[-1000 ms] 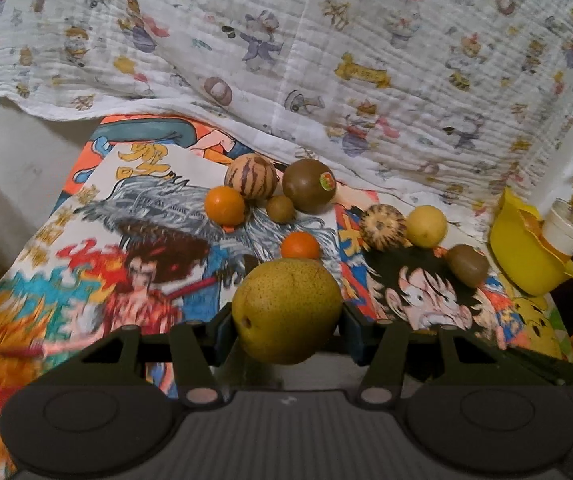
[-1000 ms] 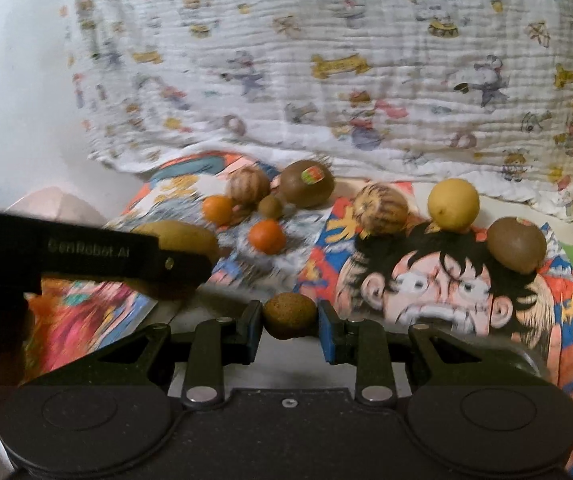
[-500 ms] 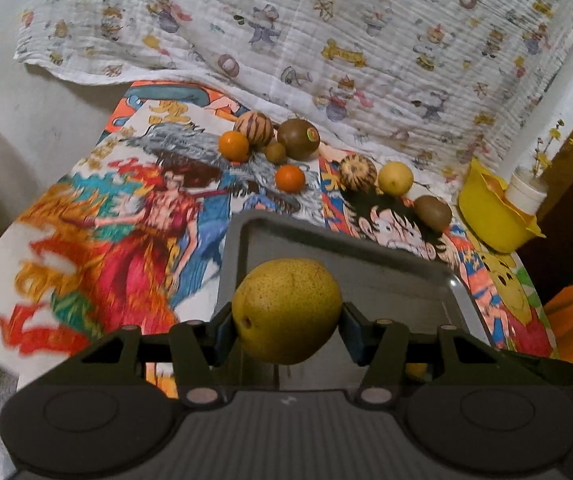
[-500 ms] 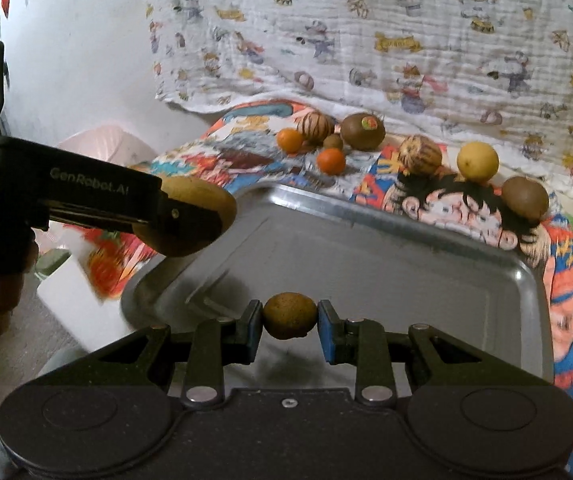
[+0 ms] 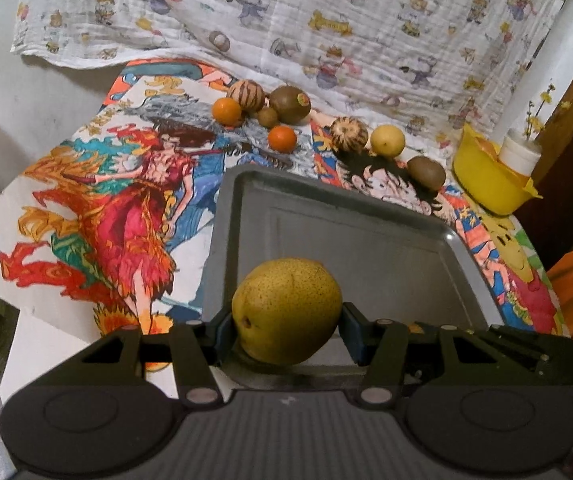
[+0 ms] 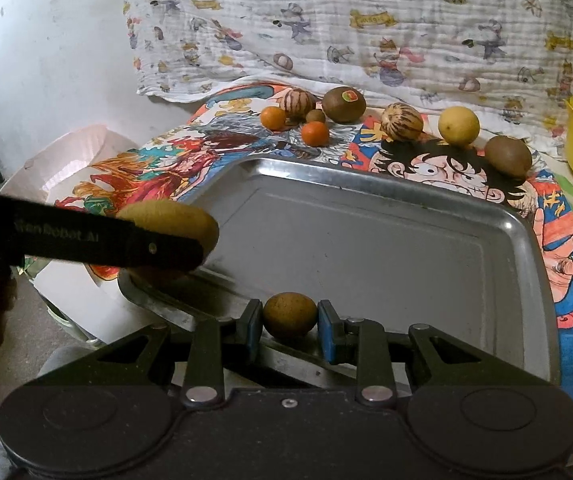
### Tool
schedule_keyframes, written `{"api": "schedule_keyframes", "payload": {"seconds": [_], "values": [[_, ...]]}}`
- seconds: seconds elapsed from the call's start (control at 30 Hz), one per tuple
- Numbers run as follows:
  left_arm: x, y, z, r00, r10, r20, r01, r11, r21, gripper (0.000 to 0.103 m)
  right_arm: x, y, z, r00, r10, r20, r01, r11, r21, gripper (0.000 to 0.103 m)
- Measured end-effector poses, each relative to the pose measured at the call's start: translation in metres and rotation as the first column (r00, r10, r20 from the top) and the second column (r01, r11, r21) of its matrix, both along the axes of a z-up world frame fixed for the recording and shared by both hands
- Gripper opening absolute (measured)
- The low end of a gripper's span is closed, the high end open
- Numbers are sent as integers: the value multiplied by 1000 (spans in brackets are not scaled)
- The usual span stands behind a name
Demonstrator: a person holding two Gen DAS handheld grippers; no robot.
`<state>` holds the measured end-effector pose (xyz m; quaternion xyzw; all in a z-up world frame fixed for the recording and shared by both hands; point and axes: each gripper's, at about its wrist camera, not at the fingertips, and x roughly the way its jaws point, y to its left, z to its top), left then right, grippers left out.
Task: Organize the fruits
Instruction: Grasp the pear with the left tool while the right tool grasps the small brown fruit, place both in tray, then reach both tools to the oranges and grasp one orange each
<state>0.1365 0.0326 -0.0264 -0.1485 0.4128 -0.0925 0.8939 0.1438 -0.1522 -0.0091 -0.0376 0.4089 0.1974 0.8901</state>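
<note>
My left gripper [image 5: 286,320] is shut on a large yellow-brown pear [image 5: 286,310], held above the near left corner of a bare metal tray [image 5: 366,248]. My right gripper [image 6: 289,328] is shut on a small brown kiwi [image 6: 289,314] above the tray's near edge [image 6: 366,256]. In the right wrist view the left gripper's finger [image 6: 106,240] and the pear [image 6: 174,220] show at the left. Beyond the tray lie two oranges [image 5: 226,111] [image 5: 281,138], two striped fruits [image 5: 251,95] [image 5: 348,134], a lemon [image 5: 386,141] and several kiwis [image 5: 289,104].
A cartoon-print cloth [image 5: 118,184] covers the table. A white patterned sheet [image 5: 326,20] hangs behind it. A yellow bowl [image 5: 490,184] and a white cup [image 5: 520,152] stand at the far right. A pink bin [image 6: 70,156] sits left of the table.
Both grippers have pulled back from the fruit row with their fruits, and the metal tray has come into view under them. Both have then lowered slightly.
</note>
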Motion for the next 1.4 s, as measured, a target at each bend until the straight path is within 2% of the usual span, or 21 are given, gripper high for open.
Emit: {"api": "schedule_keyframes", "payload": {"seconds": [0.5, 0.6, 0.73, 1.0, 1.07, 1.2, 1.4], "values": [[-2, -4, -8, 1000, -7, -25, 7, 1000, -4, 59, -3, -2, -3, 1000, -16, 6, 16, 1000, 12, 33], [-2, -4, -8, 1000, -4, -30, 4, 1000, -4, 59, -4, -4, -3, 1000, -21, 6, 21, 1000, 17, 36], [-4, -4, -6, 999, -1, -38, 0, 1000, -6, 61, -7, -6, -1, 1000, -22, 15, 21, 1000, 15, 44], [-14, -6, 1, 1000, 2, -8, -2, 1000, 4, 75, -13, -17, 5, 999, -41, 23, 40, 999, 23, 60], [-17, -7, 5, 1000, 3, -2, -3, 1000, 7, 83, -16, -22, 7, 998, -52, 24, 52, 998, 30, 70], [-26, -7, 13, 1000, 3, 26, -4, 999, 37, 94, -21, -32, 13, 996, -86, 32, 85, 996, 43, 80], [-29, -5, 22, 999, -8, 42, 4, 997, 75, 100, -18, -49, 20, 986, -159, 46, 157, 987, 40, 98]]}}
